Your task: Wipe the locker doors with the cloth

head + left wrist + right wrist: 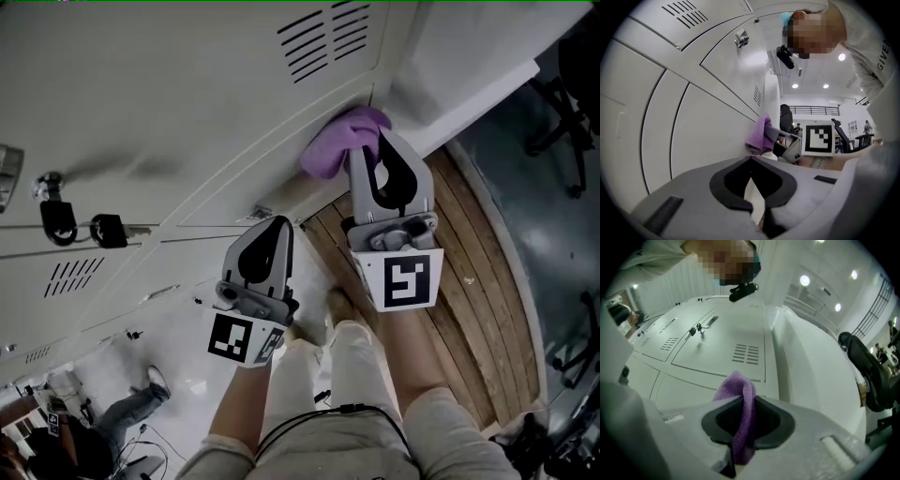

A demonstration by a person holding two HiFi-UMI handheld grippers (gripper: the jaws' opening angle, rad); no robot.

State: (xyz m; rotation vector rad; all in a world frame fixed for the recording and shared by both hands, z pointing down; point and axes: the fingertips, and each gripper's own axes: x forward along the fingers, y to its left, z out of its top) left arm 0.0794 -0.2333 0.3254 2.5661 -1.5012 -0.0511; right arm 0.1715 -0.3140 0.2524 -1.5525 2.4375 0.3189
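Note:
A purple cloth (343, 141) is bunched against the bottom corner of the pale grey locker doors (178, 103). My right gripper (371, 142) is shut on the cloth; in the right gripper view the cloth (739, 401) hangs pinched between the jaws, with the vented door (722, 350) beyond. My left gripper (279, 225) hovers lower left of it, shut and holding nothing, close to the door face. In the left gripper view its jaws meet at the tip (751, 159), the locker doors (693, 117) fill the left, and the cloth (761, 133) shows ahead.
Two padlocks (58, 221) hang on a locker at the left. A white wall (469, 75) adjoins the lockers at the right. A wooden floor strip (478, 272) runs below, and office chairs (562, 122) stand at the right. A person (122, 408) is at lower left.

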